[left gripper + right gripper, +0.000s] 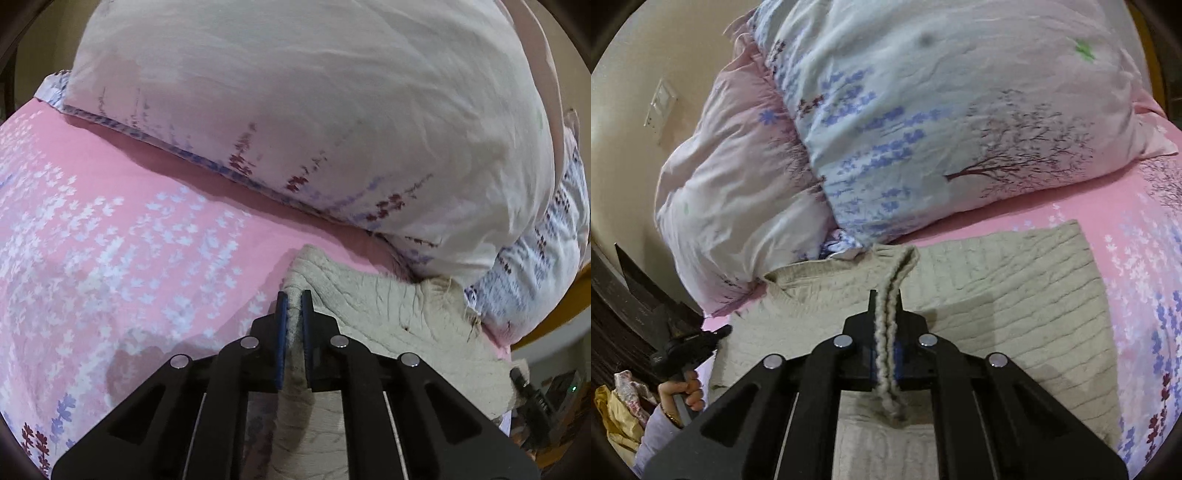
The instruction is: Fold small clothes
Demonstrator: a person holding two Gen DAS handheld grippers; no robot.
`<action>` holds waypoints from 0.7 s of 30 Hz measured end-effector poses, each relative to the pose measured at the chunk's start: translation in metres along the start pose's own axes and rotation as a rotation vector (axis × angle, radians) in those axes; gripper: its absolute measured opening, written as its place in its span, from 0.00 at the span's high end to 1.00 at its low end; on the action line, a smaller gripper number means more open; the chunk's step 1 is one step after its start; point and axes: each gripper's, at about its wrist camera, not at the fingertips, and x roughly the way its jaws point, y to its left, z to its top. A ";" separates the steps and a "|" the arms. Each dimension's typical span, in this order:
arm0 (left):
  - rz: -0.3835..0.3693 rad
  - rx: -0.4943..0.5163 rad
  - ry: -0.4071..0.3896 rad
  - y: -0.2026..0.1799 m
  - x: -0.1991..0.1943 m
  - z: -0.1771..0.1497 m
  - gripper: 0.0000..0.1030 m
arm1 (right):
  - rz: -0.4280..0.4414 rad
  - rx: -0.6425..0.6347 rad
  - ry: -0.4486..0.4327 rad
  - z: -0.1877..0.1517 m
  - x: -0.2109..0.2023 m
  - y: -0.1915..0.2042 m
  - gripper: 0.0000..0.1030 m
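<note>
A beige cable-knit garment (pixel 1015 295) lies spread on the pink flowered bed sheet (pixel 1145 258), its far edge against the pillows. My right gripper (pixel 885 293) is shut on a raised fold of the knit, whose thick doubled edge runs between the pads toward the camera. In the left wrist view my left gripper (pixel 294 295) is shut on another edge of the same garment (pixel 388 306), lifting it a little off the sheet (pixel 110 221). The right wrist view shows the left gripper (pixel 713 334) at the garment's left side, held by a hand (pixel 685 391).
Two large pillows (pixel 942 129) (pixel 738 166) with purple flowers and a tree print lie just beyond the garment; the nearer one (pixel 314 110) fills the left wrist view. A wall with a switch plate (pixel 659 105) and dark furniture (pixel 613 314) stand to the left.
</note>
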 end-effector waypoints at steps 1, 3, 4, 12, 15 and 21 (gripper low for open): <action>-0.002 -0.006 0.007 0.002 0.002 0.000 0.93 | -0.032 -0.005 0.020 -0.001 0.005 -0.001 0.95; -0.005 -0.013 0.019 0.003 0.006 -0.001 0.93 | -0.097 -0.003 0.103 -0.007 0.022 -0.008 0.94; 0.000 0.001 0.024 0.001 0.006 0.000 0.93 | -0.108 0.009 0.138 -0.010 0.028 -0.011 0.93; 0.008 0.023 0.049 0.002 -0.008 -0.005 0.74 | -0.047 0.063 0.158 -0.027 0.005 -0.031 0.66; 0.033 0.041 0.051 0.003 -0.012 -0.008 0.74 | -0.116 0.025 0.150 -0.036 0.002 -0.039 0.79; 0.019 0.129 0.041 0.004 -0.064 -0.036 0.53 | -0.128 0.006 0.064 -0.049 -0.052 -0.041 0.36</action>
